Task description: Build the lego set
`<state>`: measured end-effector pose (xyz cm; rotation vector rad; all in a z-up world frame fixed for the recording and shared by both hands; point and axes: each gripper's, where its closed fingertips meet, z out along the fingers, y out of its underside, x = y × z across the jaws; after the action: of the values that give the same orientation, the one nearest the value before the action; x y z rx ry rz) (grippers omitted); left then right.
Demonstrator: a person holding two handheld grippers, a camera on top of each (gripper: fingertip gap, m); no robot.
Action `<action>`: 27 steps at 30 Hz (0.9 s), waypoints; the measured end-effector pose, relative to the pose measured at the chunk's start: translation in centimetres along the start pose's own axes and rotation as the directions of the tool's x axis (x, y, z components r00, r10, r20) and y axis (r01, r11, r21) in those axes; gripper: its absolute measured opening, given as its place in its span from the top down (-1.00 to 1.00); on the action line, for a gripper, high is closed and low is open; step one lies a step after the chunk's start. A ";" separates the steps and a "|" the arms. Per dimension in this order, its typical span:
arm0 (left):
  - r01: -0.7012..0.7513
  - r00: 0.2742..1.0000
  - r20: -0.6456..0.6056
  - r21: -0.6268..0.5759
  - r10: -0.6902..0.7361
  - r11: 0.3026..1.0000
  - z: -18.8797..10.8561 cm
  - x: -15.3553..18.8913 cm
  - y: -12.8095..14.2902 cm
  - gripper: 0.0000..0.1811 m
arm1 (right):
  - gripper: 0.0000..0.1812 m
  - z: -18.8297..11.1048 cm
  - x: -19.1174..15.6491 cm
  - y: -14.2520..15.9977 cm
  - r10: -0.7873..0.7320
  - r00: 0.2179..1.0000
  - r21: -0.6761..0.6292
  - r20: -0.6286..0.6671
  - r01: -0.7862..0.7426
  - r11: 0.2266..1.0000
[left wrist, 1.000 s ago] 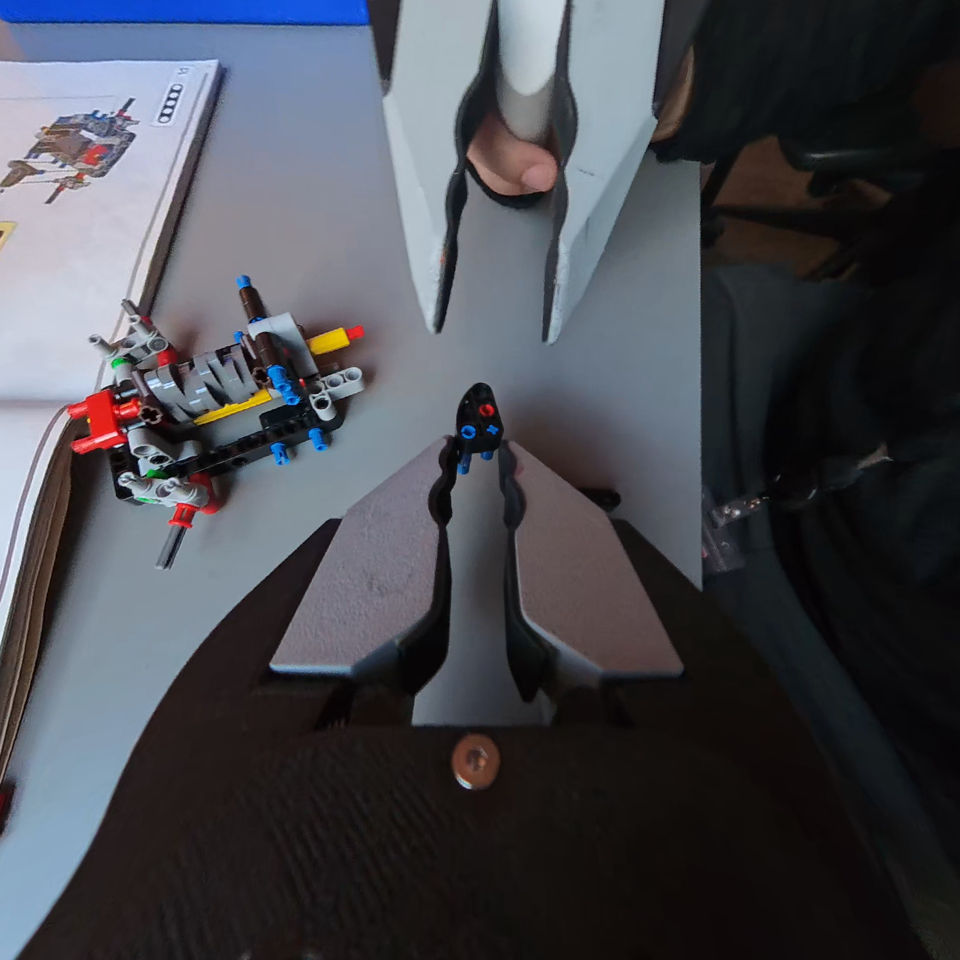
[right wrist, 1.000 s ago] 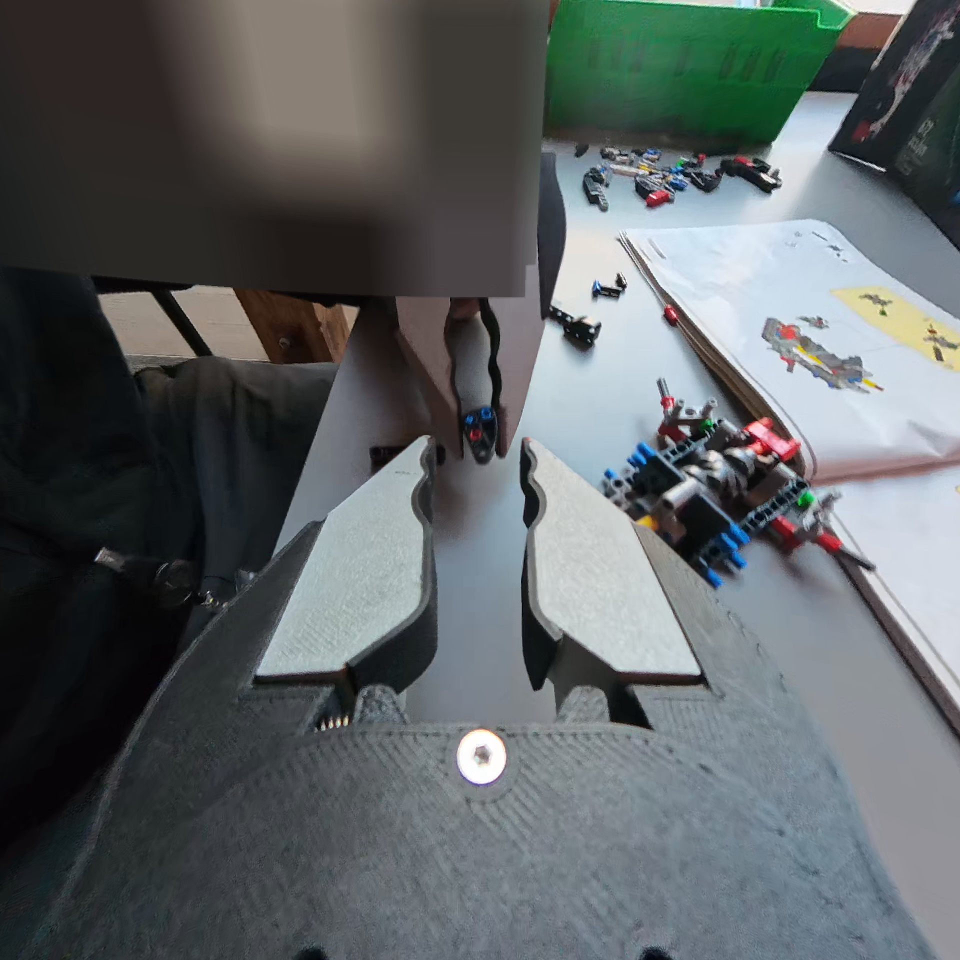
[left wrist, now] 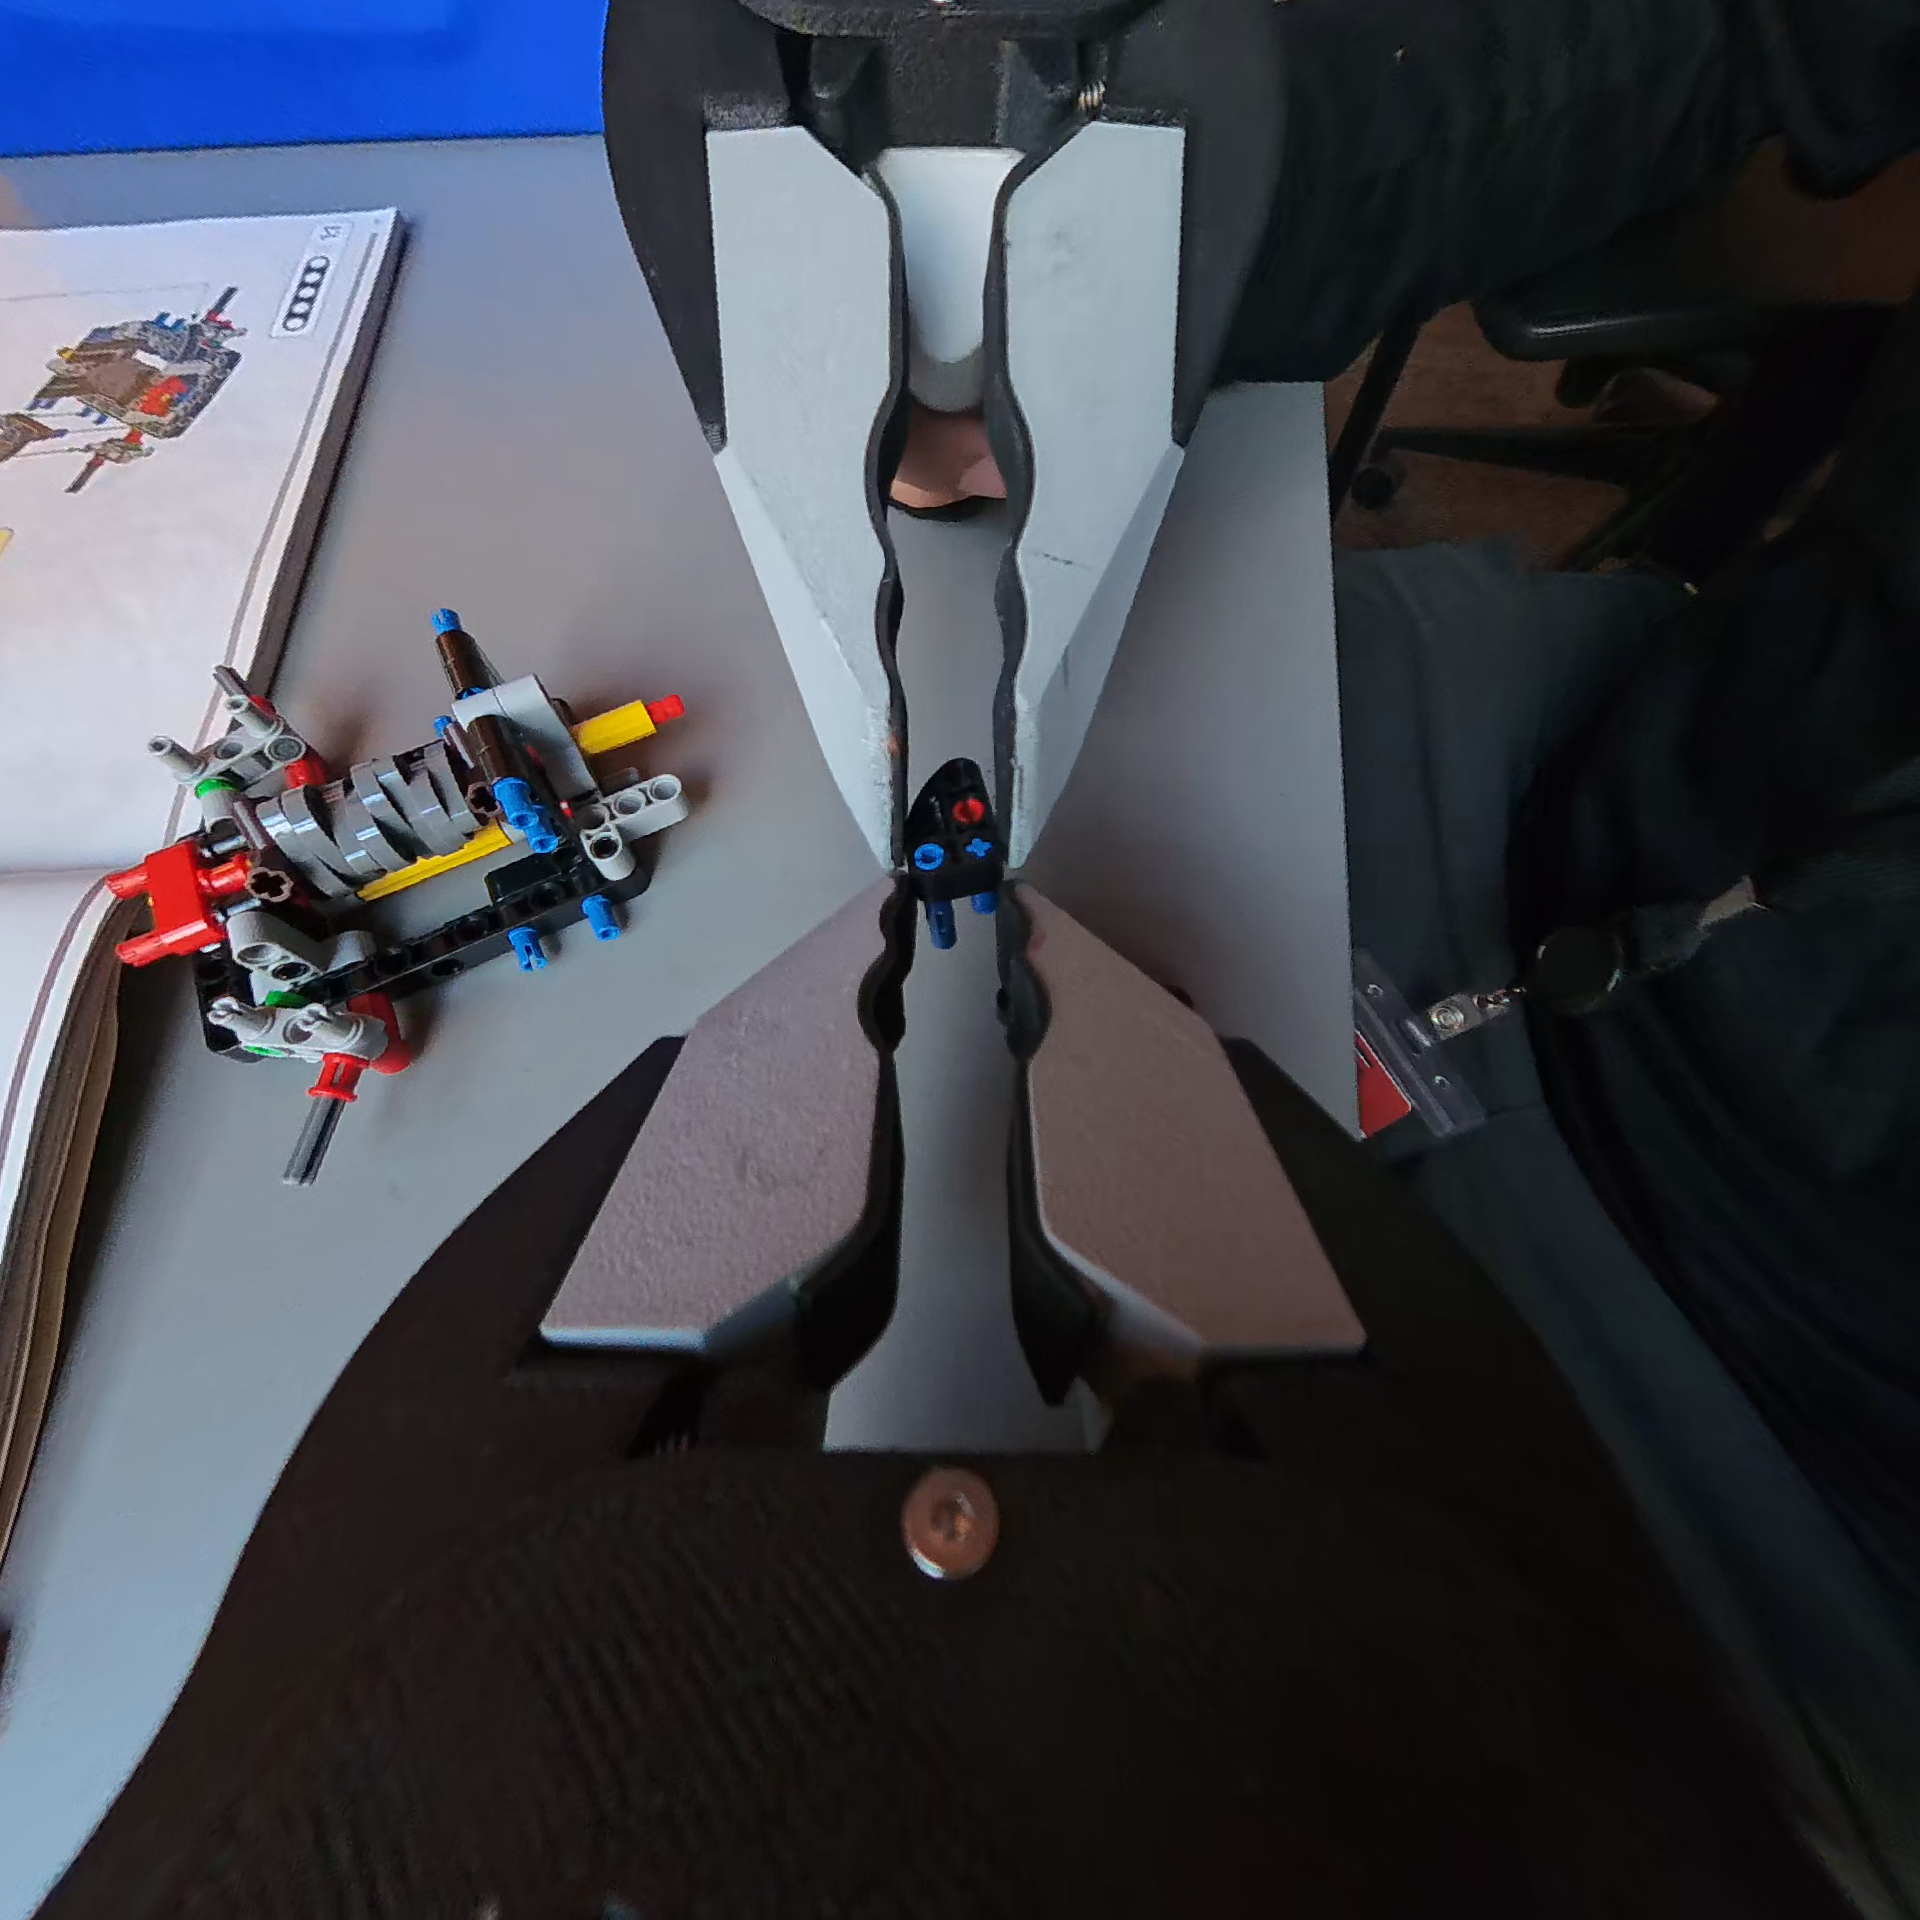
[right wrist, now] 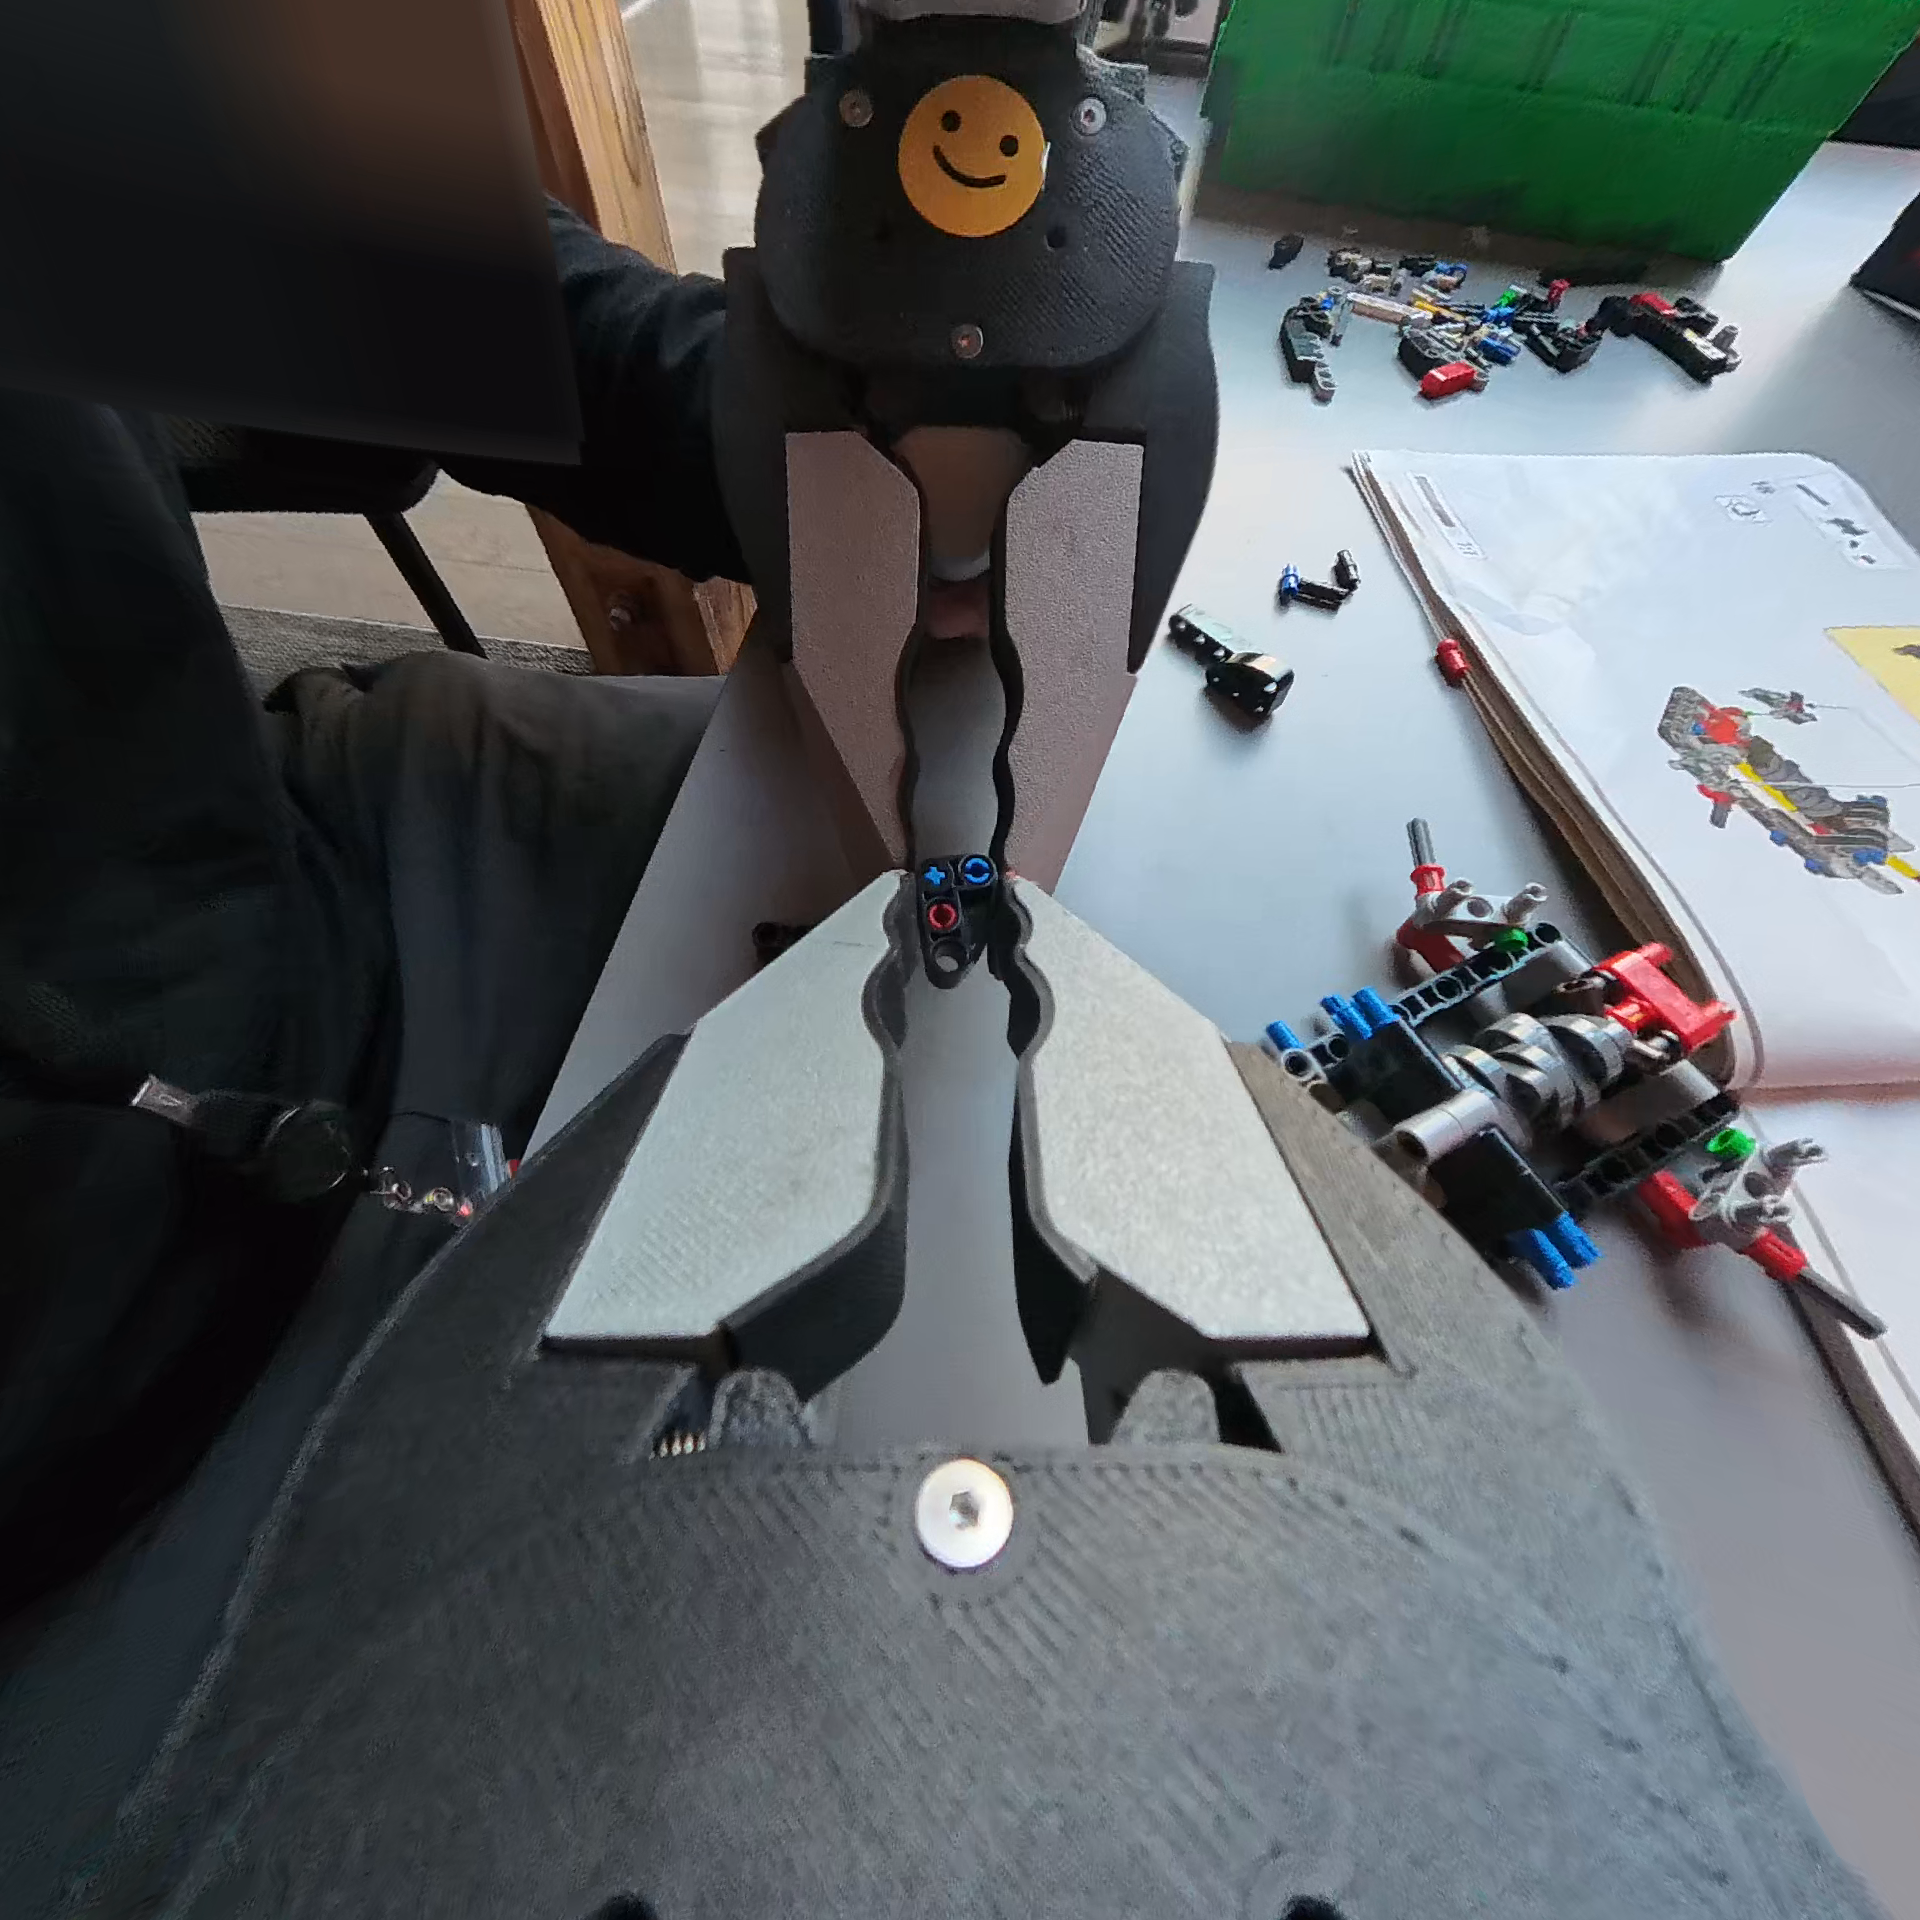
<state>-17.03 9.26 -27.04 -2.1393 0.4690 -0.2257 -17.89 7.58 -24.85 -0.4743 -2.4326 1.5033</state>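
Small black teardrop-shaped piece (left wrist: 956, 847) with blue and red pins, pinched tip to tip between left gripper (left wrist: 951, 909) and right gripper (right wrist: 951, 914).

Both sets of wavy-edged fingers clamped on it; a second ago right gripper stood apart, spread wider. Off to the left gripper's left, knobbly half-built model (left wrist: 405, 862) on smooth grey table (left wrist: 499, 499), touching the open instruction booklet (left wrist: 135, 499). Beyond the right gripper, loose parts (right wrist: 1496, 322) before a green bin (right wrist: 1538, 104).

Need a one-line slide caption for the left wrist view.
Both tongs, left and right, meet tip to tip around a small black piece above the grey table.
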 end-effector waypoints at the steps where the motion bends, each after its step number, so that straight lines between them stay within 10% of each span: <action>1: 0.001 1.000 0.000 -0.002 -0.001 1.000 0.0 0.0 0.0 0.86 | 0.86 0.0 0.0 0.0 -0.003 1.000 -0.001 0.000 0.003 1.000; 27: 0.006 1.000 -0.002 0.018 -0.006 1.000 -0.2 0.0 -0.2 0.89 | 0.85 0.0 0.1 0.7 -0.012 1.000 -0.030 0.007 0.012 0.999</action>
<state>-17.08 9.23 -26.78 -2.1231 0.4603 -0.2349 -17.85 7.94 -25.45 -0.4609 -2.4623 1.4678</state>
